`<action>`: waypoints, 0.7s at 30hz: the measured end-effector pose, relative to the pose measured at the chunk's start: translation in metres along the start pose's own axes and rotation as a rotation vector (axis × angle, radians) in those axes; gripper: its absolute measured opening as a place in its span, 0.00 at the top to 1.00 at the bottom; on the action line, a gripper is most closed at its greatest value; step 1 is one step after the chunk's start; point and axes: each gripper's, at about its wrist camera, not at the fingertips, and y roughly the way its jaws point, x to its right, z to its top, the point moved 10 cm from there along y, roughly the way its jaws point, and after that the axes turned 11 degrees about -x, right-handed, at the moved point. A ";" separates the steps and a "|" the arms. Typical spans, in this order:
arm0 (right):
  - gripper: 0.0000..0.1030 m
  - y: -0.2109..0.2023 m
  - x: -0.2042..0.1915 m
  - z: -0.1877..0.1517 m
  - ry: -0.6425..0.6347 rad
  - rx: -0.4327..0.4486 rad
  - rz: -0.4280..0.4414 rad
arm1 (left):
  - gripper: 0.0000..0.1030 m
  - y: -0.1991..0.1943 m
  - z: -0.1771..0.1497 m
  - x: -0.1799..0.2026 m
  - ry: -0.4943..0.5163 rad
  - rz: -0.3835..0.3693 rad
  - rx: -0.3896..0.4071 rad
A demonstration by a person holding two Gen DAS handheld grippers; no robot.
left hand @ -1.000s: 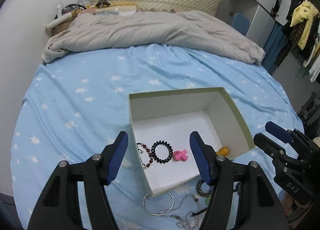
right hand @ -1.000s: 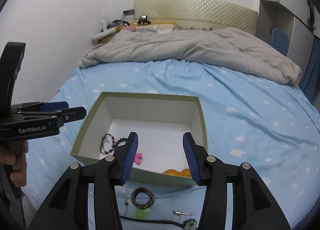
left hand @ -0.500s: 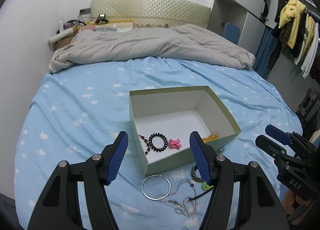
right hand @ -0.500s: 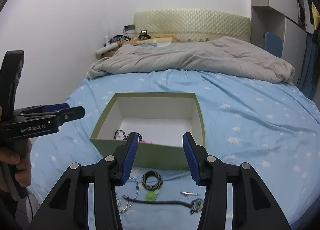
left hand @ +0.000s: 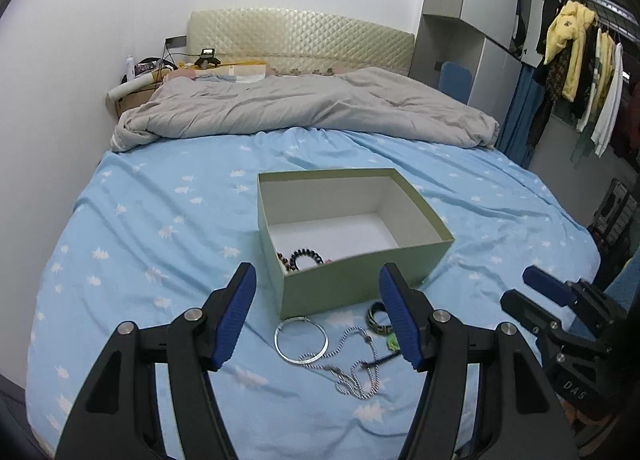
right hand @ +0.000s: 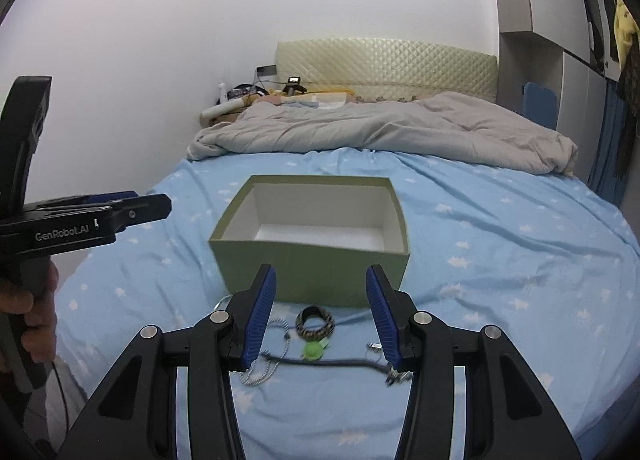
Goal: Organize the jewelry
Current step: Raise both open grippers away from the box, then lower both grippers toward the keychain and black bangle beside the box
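A green open box [left hand: 360, 276] [right hand: 312, 276] sits on the blue bedsheet; a black bead bracelet [left hand: 306, 256] and other pieces lie inside. In front of it lie a silver hoop [left hand: 301, 340], a silver chain [left hand: 356, 372] [right hand: 264, 364], a woven bangle [left hand: 376, 320] [right hand: 315, 322], a green charm [right hand: 314, 350] and a black cord [right hand: 332, 360]. My left gripper [left hand: 318, 316] is open and empty above the hoop. My right gripper [right hand: 320, 314] is open and empty above the bangle.
A grey duvet [left hand: 304, 108] is bunched at the bed's head. The blue sheet [left hand: 160, 228] stretches left of the box. Clothes [left hand: 576, 60] hang at the right. The other gripper shows in each view: the right one [left hand: 560, 308] and the left one [right hand: 80, 220].
Both grippers have pulled back and lowered away from the box, so the loose jewelry in front of it now shows between the fingers. Both stay open.
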 end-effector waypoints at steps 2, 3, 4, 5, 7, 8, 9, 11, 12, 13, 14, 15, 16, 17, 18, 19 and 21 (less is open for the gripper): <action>0.56 -0.005 -0.001 -0.008 0.006 0.008 0.002 | 0.37 -0.003 -0.005 -0.001 -0.005 0.003 0.011; 0.56 -0.007 0.000 -0.012 0.012 0.012 0.000 | 0.37 -0.003 -0.009 -0.001 -0.006 0.006 0.010; 0.56 -0.009 0.000 -0.016 0.020 0.014 0.001 | 0.37 -0.004 -0.012 0.000 -0.011 0.003 0.012; 0.56 -0.011 0.001 -0.019 0.026 0.017 -0.002 | 0.37 -0.005 -0.015 0.000 -0.013 -0.003 0.013; 0.55 -0.015 0.003 -0.026 0.030 0.029 -0.016 | 0.38 -0.007 -0.022 0.003 -0.003 0.005 0.019; 0.53 -0.017 0.004 -0.030 0.028 0.032 -0.027 | 0.38 -0.009 -0.026 0.004 -0.001 0.005 0.024; 0.51 -0.017 0.003 -0.034 0.023 0.030 -0.037 | 0.38 -0.010 -0.030 0.005 -0.002 0.002 0.027; 0.51 -0.017 0.003 -0.046 0.016 0.024 -0.051 | 0.37 -0.010 -0.039 0.009 0.009 -0.003 0.018; 0.51 -0.019 0.003 -0.050 0.019 0.025 -0.049 | 0.38 -0.010 -0.044 0.011 0.008 -0.008 0.016; 0.51 -0.021 0.002 -0.056 0.025 0.025 -0.043 | 0.37 -0.011 -0.049 0.012 0.007 -0.010 0.014; 0.51 -0.022 0.003 -0.060 0.030 0.024 -0.042 | 0.37 -0.011 -0.053 0.013 0.007 -0.012 0.012; 0.51 -0.023 0.002 -0.064 0.033 0.024 -0.043 | 0.37 -0.010 -0.058 0.014 0.006 -0.023 0.005; 0.50 -0.024 0.001 -0.069 0.028 0.023 -0.056 | 0.37 -0.007 -0.064 0.017 0.006 -0.047 -0.010; 0.49 -0.024 0.001 -0.073 0.018 0.022 -0.064 | 0.37 -0.003 -0.071 0.017 0.001 -0.050 -0.022; 0.49 -0.023 -0.001 -0.077 0.008 0.017 -0.067 | 0.37 -0.001 -0.076 0.016 -0.003 -0.044 -0.028; 0.49 -0.019 -0.001 -0.081 0.005 0.002 -0.067 | 0.37 0.001 -0.084 0.017 0.000 -0.047 -0.037; 0.49 -0.017 -0.002 -0.089 0.004 -0.008 -0.080 | 0.37 0.004 -0.096 0.017 -0.012 -0.056 -0.051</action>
